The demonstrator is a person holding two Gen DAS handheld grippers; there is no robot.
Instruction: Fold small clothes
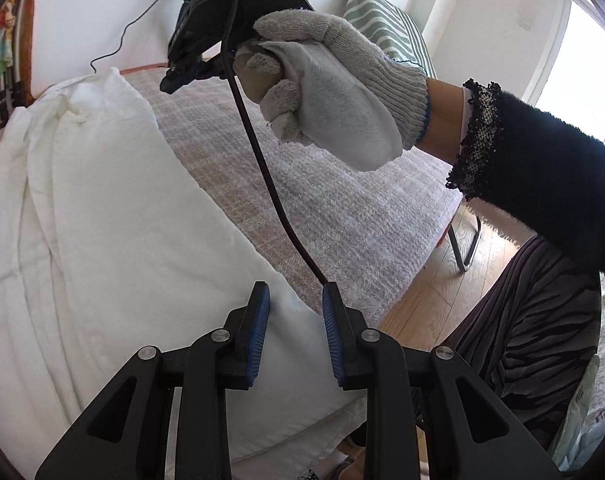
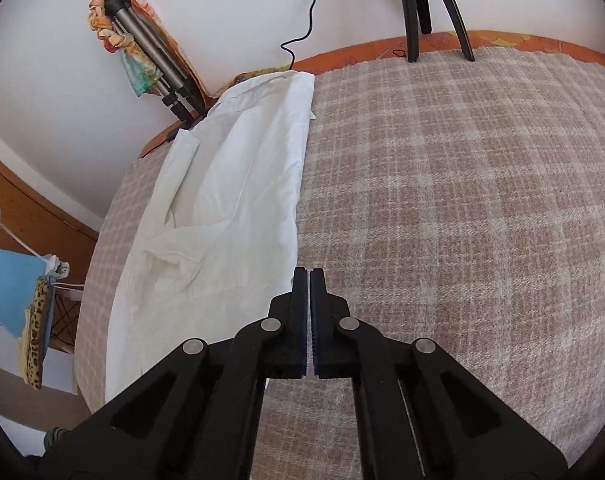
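Note:
A white shirt [image 1: 114,216] lies in a long folded strip on a beige checked blanket [image 1: 342,208]. My left gripper [image 1: 296,300] is open and empty, held above the shirt's near right edge. The right gripper body [image 1: 222,36] shows in the left wrist view, held up by a gloved hand [image 1: 334,80]. In the right wrist view the shirt [image 2: 230,200] runs along the left of the blanket [image 2: 442,200]. My right gripper [image 2: 309,276] is shut and empty, its tips just right of the shirt's right edge.
A black cable [image 1: 262,168] hangs from the right gripper toward my left fingers. Tripod legs [image 2: 426,4] stand at the blanket's far edge. A striped cushion [image 1: 386,28] is behind. A folded tripod [image 2: 150,52] leans on the wall. Wooden floor [image 1: 442,280] lies past the bed's edge.

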